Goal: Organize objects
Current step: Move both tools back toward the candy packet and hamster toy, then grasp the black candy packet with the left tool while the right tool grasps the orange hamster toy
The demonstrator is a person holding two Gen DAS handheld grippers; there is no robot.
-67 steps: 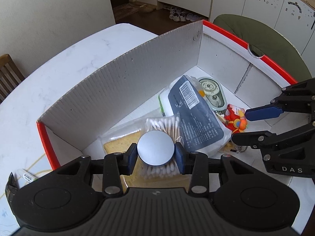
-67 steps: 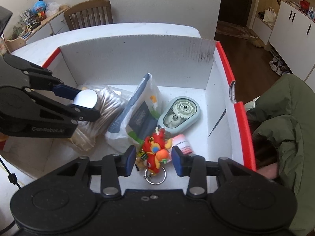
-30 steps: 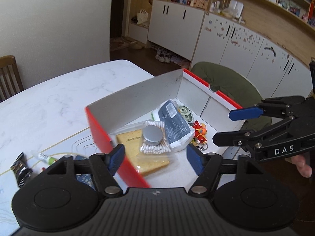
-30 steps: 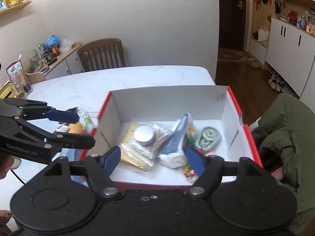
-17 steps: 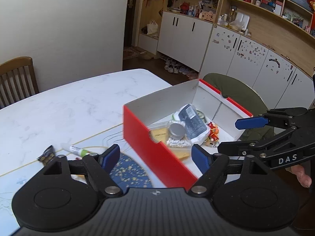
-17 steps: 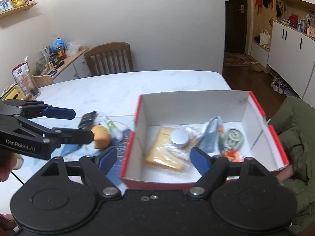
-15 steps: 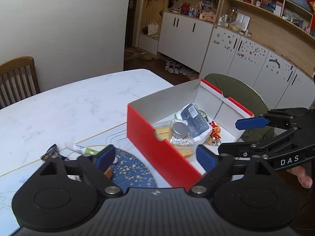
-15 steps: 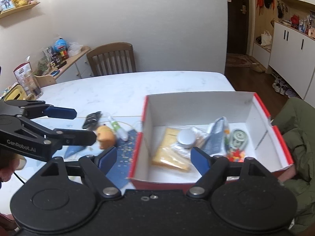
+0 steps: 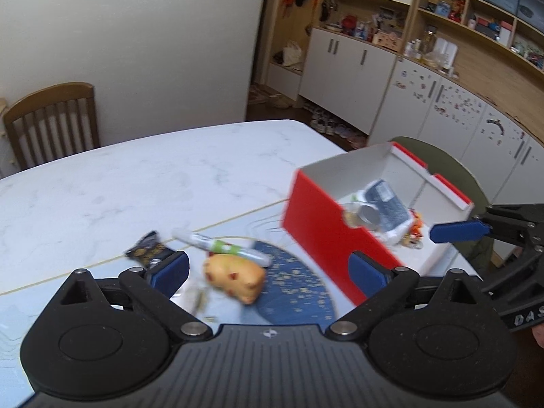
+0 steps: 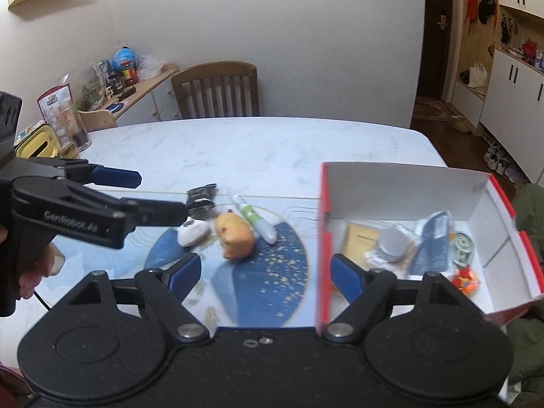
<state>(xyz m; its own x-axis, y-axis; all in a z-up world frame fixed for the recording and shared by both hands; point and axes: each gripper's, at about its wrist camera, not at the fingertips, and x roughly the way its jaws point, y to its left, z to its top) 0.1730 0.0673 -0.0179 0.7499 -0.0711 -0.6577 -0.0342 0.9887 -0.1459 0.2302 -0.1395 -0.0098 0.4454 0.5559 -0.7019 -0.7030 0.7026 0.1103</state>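
A: Left claw [image 9: 268, 270]: how do its jaws stand, and what lies nearest?

B: Spread wide, holding nothing. Between and just beyond its blue pads [image 9: 170, 270] lies a tan pig-shaped toy [image 9: 234, 277], on a blue patterned mat [image 9: 292, 292] over the tabletop [image 9: 136, 183]. Just past the toy is a white-and-green pen [image 9: 221, 246], lying slantwise; to the left of that, a dark snack wrapper [image 9: 146, 250]. In the right wrist view a small white oval object [image 10: 192, 233] sits just left of the toy, under the left claw's lower finger.

A: And the right claw [image 10: 263, 272]?

B: Also wide open and empty. The same toy lies ahead of it, slightly left of centre. Its right pad [image 10: 346, 275] sits in front of the red outer wall of the cardboard box [image 10: 401, 187].

A: What does the box hold?

B: The box is ahead and to the right of both claws, well apart from the loose items on the mat. Inside: a round silver tin [image 10: 392, 241] resting on a bag of cotton swabs [image 10: 377, 256], a yellow flat packet [image 10: 362, 236] beneath, a dark blue pouch [image 10: 433, 244] leaning beside them, a green correction-tape dispenser [image 10: 462, 248] and a red figurine keychain [image 10: 465, 280] toward the right-hand wall.

A: Further out?

B: A wooden chair [image 10: 216, 90] stands behind the tabletop.
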